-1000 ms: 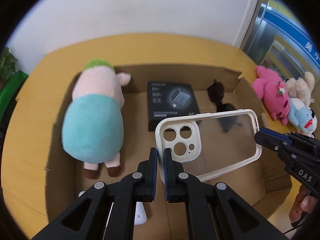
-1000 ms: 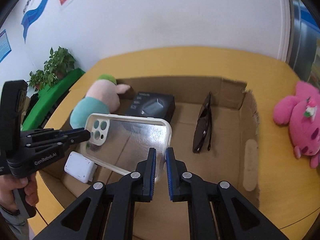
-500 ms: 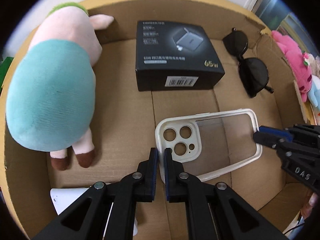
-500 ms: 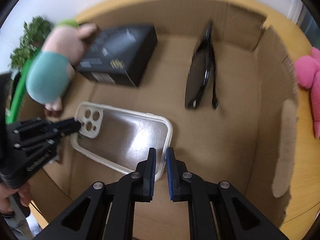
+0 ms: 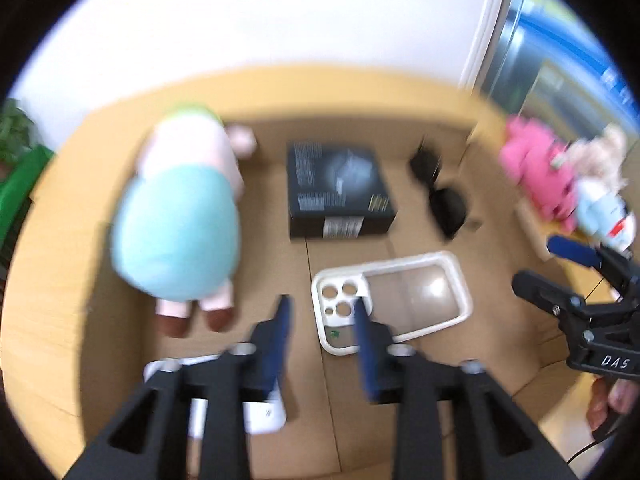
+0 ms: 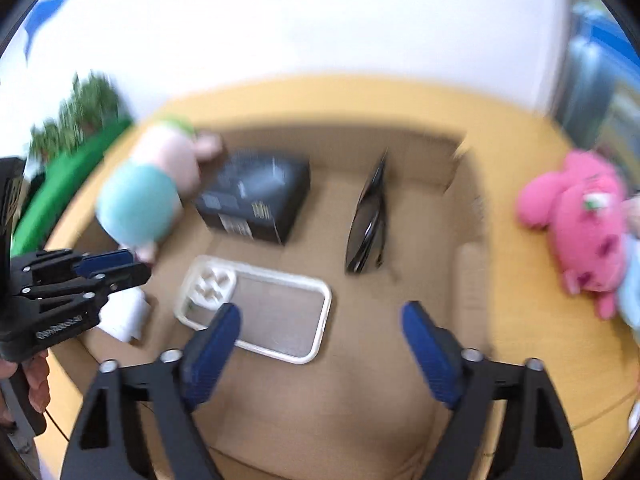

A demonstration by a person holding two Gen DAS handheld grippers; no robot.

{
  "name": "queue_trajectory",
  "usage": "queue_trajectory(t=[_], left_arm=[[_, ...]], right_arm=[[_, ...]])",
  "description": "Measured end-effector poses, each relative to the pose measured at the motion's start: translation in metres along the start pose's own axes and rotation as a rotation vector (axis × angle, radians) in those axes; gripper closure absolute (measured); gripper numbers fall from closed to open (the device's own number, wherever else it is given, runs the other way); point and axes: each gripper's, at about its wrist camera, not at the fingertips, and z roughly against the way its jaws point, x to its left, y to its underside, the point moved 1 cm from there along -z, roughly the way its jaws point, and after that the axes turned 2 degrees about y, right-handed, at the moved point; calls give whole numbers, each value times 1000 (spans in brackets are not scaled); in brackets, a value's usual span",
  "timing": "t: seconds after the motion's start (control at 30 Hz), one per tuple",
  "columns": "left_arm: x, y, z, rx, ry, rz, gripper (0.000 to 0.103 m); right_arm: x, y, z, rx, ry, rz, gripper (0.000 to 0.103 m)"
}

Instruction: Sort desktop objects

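Phone case (image 5: 390,306): lay flat on cardboard box (image 6: 400,400) floor, camera-cutout end twd left tongs (image 5: 322,322), just ahead of both tongs; neither pair touched it
Left tongs: open, jaws apart, nothing held; right finger tip overlapped case's cutout corner in view, contact unclear (blur)
Right tongs (image 6: 320,320): wide open, empty; case sat ahead-left of them, left finger tip over its near edge in view
Plush pig (image 5: 180,224): in box, ahead-left of left tongs, teal body, feet pointing back twd tongs
Black carton (image 5: 338,192): straight ahead of left tongs, beyond case, beside pig
Sunglasses (image 6: 370,220): folded, ahead of right tongs, right of carton
White item (image 5: 256,410): under left tongs' left finger, partly hidden
Pink plush (image 6: 580,220): outside box on tabletop (image 6: 532,308), far right of right tongs
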Motion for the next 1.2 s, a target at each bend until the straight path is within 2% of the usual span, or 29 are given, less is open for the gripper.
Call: queue_trajectory(t=[0.03,0.07,0.1,0.17,0.23,0.3,0.37,0.43,0.53,0.63,0.73,1.0,1.13,1.2], left_arm=[[4,9,23,-83,-1,9,35],[4,16,39,-161,-18,30,20],[4,32,60,-248,-30,40,19],[6,39,68,-308,-34,43,19],[10,58,68,-312,-68,33,19],[13,75,59,-305,-159,33,19],[11,77,46,-292,-202,33,19],[16,85,41,-302,-248,35,19],[17,91,38,-339,-294,19,19],[19,97,33,-374,-297,20,19],[23,102,26,-371,-293,48,19],[24,112,24,-484,-281,36,18],[23,112,24,-482,-272,33,15],[21,111,24,-475,-261,23,11]], right_arm=[[4,10,18,-77,19,-7,0],[6,23,37,-158,31,-17,0],[7,28,45,-204,35,-25,0],[10,49,54,-262,55,-44,0],[19,67,46,-265,71,-66,0],[17,84,39,-241,82,-89,0],[12,96,31,-234,75,-114,0],[17,102,32,-281,108,-96,0],[27,108,29,-298,126,-57,0],[28,111,29,-341,133,-55,0],[28,114,29,-371,142,-54,0],[29,118,30,-416,151,-51,0],[30,117,29,-415,158,-54,0],[30,117,30,-415,159,-54,0]])
